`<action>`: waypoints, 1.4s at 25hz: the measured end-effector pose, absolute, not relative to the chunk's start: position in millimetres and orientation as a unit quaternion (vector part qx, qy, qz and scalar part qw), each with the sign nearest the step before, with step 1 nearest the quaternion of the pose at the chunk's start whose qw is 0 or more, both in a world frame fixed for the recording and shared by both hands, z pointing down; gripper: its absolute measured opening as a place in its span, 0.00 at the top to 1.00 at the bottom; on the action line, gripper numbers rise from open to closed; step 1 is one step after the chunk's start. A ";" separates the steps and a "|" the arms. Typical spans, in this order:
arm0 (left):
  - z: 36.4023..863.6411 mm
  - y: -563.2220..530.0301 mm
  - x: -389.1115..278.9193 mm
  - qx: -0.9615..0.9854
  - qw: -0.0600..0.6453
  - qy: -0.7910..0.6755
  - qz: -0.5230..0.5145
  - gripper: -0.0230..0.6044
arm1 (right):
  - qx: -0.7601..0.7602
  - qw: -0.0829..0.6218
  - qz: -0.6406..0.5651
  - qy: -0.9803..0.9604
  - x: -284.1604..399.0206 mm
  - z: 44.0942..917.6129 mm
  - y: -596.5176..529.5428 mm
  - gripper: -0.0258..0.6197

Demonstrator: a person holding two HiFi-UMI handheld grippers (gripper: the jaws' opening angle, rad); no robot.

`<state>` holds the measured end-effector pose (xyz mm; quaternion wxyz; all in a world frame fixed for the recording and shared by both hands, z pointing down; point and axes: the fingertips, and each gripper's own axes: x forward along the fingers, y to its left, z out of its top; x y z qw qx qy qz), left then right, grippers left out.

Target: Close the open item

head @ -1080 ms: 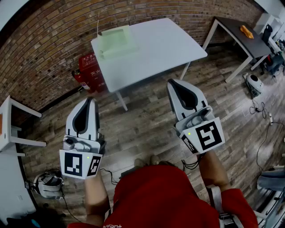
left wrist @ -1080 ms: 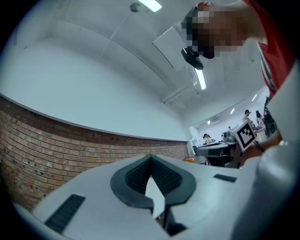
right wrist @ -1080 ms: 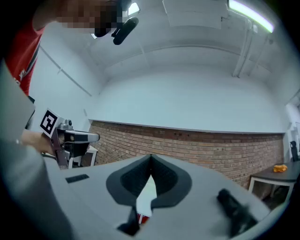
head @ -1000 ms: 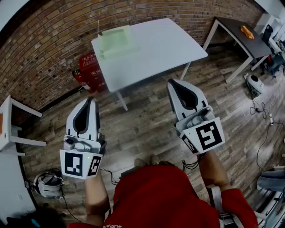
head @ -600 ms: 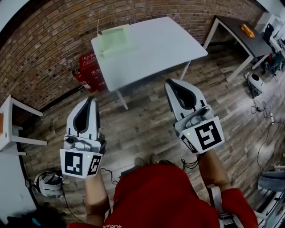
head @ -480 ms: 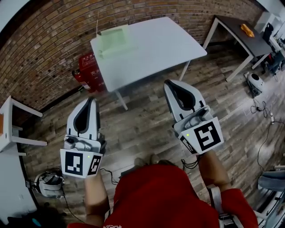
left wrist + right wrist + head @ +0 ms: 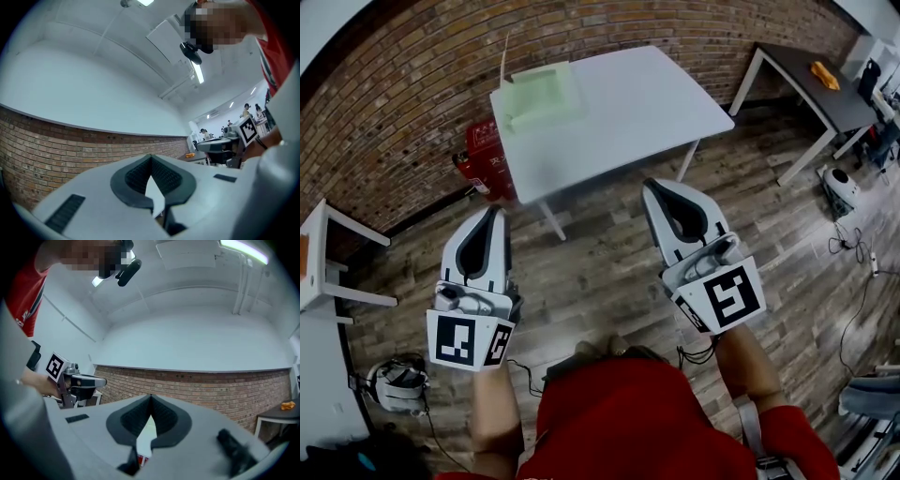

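A light green box sits with its lid raised on the far left corner of a white table, seen in the head view. Both grippers hang over the wooden floor, short of the table's near edge and well away from the box. My left gripper has its jaws shut with nothing between them. My right gripper is shut too and holds nothing. Each gripper view points up at a brick wall and the ceiling; the box does not show there.
A red extinguisher cabinet stands under the table's left end against the brick wall. A dark table with an orange object is at the right. A white stand is at the left. Devices and cables lie on the floor.
The table and box have slid slightly lower in the head view. My right gripper has drifted a little to the left. Both grippers stay shut.
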<state>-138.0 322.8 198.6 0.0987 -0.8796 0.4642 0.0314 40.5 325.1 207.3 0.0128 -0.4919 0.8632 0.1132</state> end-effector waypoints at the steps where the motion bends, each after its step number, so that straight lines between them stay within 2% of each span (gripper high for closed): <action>1: 198.9 322.0 -134.1 -0.879 0.101 0.465 0.030 0.94 | -0.490 0.014 0.114 0.864 44.1 208.3 324.7 0.91; 18: 198.9 282.4 -134.4 -0.863 0.109 0.493 0.022 0.94 | -0.478 0.014 0.110 0.871 54.6 205.6 275.3 0.91; 35: 212.3 139.0 -167.7 -0.856 0.112 0.505 0.009 0.94 | -0.484 -0.011 0.107 0.868 23.5 213.5 140.1 0.91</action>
